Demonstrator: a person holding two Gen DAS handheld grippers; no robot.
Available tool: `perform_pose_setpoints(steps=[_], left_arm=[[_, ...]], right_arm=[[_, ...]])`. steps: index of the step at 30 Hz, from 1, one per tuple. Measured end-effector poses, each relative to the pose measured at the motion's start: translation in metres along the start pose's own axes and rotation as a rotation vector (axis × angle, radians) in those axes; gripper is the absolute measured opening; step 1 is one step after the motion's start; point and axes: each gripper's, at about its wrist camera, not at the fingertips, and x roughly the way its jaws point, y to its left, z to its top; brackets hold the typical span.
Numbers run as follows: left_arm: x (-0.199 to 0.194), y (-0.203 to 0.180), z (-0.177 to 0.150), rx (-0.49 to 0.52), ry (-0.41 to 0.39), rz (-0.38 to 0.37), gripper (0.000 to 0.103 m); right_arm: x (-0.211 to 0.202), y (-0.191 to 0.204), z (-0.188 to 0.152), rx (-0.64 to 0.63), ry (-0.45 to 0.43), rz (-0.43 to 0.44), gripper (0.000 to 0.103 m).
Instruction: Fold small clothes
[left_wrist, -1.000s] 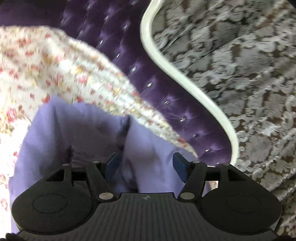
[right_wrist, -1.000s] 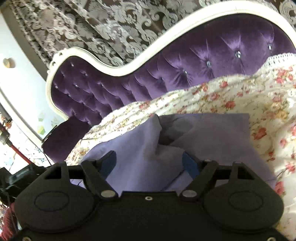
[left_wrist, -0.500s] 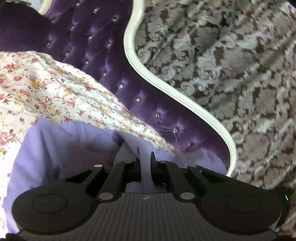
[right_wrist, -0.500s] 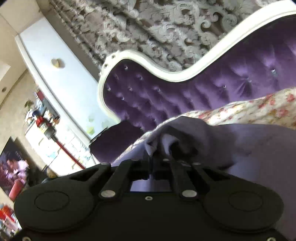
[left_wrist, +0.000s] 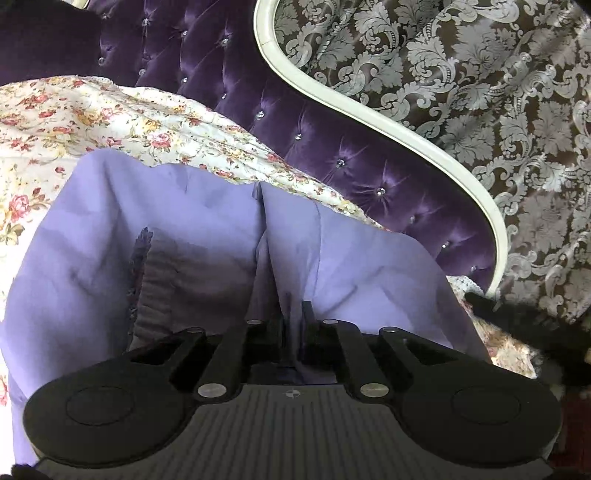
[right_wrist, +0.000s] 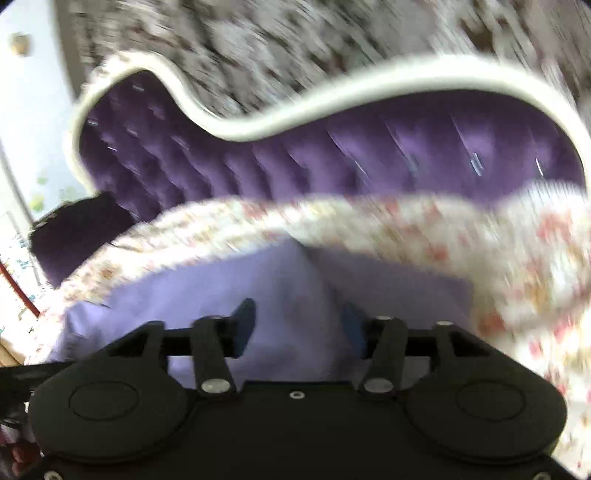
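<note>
1. No brand or readable writing is showing on either tool.
2. The left gripper is pinching a fold of the lilac cotton garment, which is lying ahead of it on the floral quilted bedspread.
3. The right gripper is opening, its blue pads clear of the garment spreading beneath and beyond them.

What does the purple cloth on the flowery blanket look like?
The purple cloth is soft, thin lilac fabric, wrinkled, lying spread on the flowery blanket. A darker frilly patch shows on it. The left gripper pinches a raised fold. The right gripper is opening above it, pads clear of the cloth.
</note>
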Motion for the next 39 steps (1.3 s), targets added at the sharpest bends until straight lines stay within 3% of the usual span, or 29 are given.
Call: perform_pose_setpoints(steps=[4, 9, 13, 16, 18, 20, 21, 23, 30, 33, 35, 39], left_arm=[[0.002, -0.004, -0.004, 0.028, -0.012, 0.012, 0.012], [-0.008, -0.007, -0.007, 0.082, -0.018, 0.017, 0.023], [-0.03, -0.03, -0.01, 0.203, -0.099, 0.068, 0.055], [-0.039, -0.053, -0.016, 0.32, -0.144, 0.066, 0.069], [-0.035, -0.065, -0.022, 0.398, -0.129, 0.072, 0.073], [-0.022, -0.069, -0.028, 0.45, -0.074, 0.133, 0.073], [-0.015, -0.065, -0.032, 0.451, -0.042, 0.179, 0.073], [-0.009, -0.049, -0.037, 0.398, 0.001, 0.18, 0.075], [-0.011, -0.04, -0.044, 0.387, -0.02, 0.162, 0.075], [-0.026, -0.044, -0.044, 0.38, -0.033, 0.153, 0.076], [-0.045, -0.044, -0.044, 0.378, -0.059, 0.143, 0.079], [-0.083, -0.04, -0.049, 0.362, -0.076, 0.14, 0.098]], right_arm=[[0.002, 0.04, -0.006, -0.139, 0.014, 0.103, 0.066], [0.026, 0.058, -0.059, -0.262, 0.216, 0.101, 0.066], [0.008, 0.048, -0.071, -0.202, 0.172, 0.092, 0.066], [0.006, 0.048, -0.073, -0.194, 0.165, 0.082, 0.066], [0.007, 0.053, -0.074, -0.202, 0.156, 0.074, 0.066], [0.003, 0.052, -0.076, -0.195, 0.152, 0.073, 0.067], [0.006, 0.055, -0.076, -0.186, 0.152, 0.069, 0.068], [0.008, 0.058, -0.073, -0.167, 0.152, 0.062, 0.07], [0.002, 0.054, -0.074, -0.143, 0.15, 0.061, 0.07], [-0.006, 0.049, -0.071, -0.116, 0.122, 0.109, 0.078], [-0.024, 0.044, -0.07, -0.082, 0.082, 0.143, 0.082], [-0.066, 0.033, -0.07, -0.056, 0.017, 0.153, 0.089]])
